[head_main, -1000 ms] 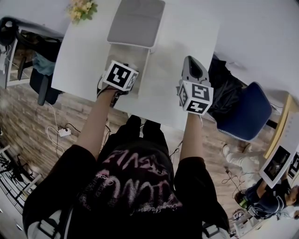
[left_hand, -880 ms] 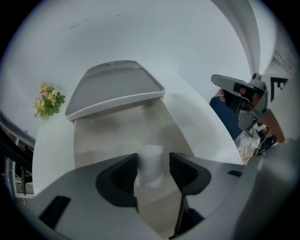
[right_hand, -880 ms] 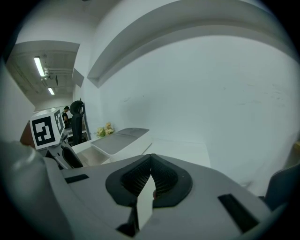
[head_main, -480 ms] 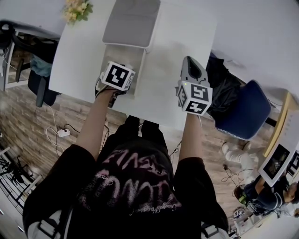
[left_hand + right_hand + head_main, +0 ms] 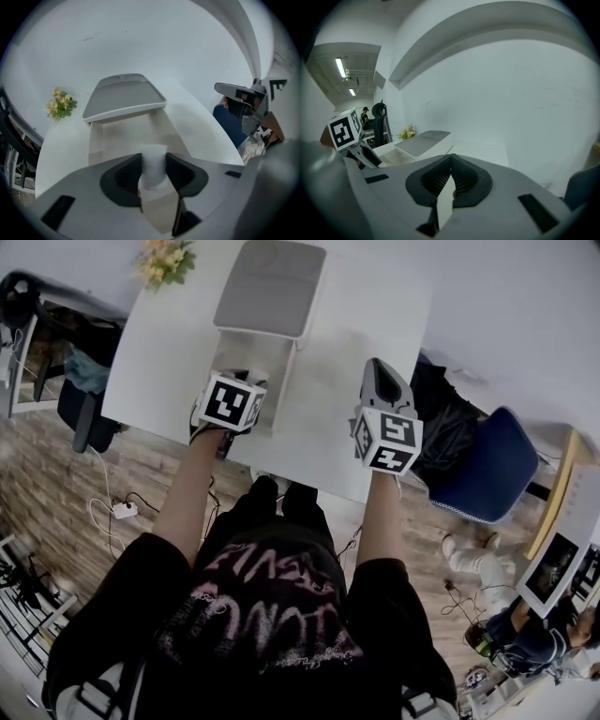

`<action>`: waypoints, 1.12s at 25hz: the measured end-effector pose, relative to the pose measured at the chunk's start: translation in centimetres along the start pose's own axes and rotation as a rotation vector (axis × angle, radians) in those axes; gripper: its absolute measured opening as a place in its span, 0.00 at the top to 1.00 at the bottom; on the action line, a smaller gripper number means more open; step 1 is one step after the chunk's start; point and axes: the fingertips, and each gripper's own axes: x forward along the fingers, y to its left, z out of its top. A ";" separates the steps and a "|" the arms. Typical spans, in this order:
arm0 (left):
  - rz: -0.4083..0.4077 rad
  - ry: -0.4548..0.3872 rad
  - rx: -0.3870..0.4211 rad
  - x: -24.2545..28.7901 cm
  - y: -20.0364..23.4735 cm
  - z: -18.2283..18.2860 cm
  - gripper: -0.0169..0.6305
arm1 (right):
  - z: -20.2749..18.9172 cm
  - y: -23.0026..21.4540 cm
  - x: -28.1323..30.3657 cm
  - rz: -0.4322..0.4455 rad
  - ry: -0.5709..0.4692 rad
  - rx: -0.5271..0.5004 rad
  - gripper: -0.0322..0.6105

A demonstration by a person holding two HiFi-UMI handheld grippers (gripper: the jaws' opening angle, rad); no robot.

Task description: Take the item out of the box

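Note:
An open white box (image 5: 251, 360) with a grey lid (image 5: 270, 285) folded back lies on the white table (image 5: 347, 437). My left gripper (image 5: 236, 382) points steeply down into the box's near end. Its jaws have just been closing, and its pads now press both sides of a small white upright item (image 5: 153, 152). In the left gripper view the box (image 5: 117, 136) and its lid (image 5: 123, 96) lie just ahead of that gripper (image 5: 153, 169). My right gripper (image 5: 379, 366) hovers over the table to the right of the box. It is shut and holds nothing (image 5: 451, 158).
A bunch of yellow flowers (image 5: 165, 259) stands at the table's far left corner. A blue chair (image 5: 492, 465) sits to the right of the table and a dark chair (image 5: 80, 381) to its left. A person (image 5: 530, 638) crouches on the floor at the lower right.
The left gripper's marker cube has shifted slightly toward the table's near edge, over the box. The right gripper has kept its place.

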 end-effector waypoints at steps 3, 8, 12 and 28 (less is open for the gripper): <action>0.010 -0.060 -0.006 -1.4 0.2 0.4 0.72 | 0.7 0.8 -0.4 0.008 -0.013 -0.009 0.94; 0.026 -0.163 0.003 -3.9 0.5 1.5 0.72 | 1.8 2.2 -1.1 0.021 -0.033 -0.023 0.94; 0.043 -0.249 0.018 -6.3 0.5 2.4 0.72 | 2.7 3.2 -2.0 0.026 -0.050 -0.035 0.94; 0.089 -0.545 0.022 -15.6 1.8 4.7 0.72 | 8.3 6.6 -5.6 0.028 -0.153 -0.088 0.94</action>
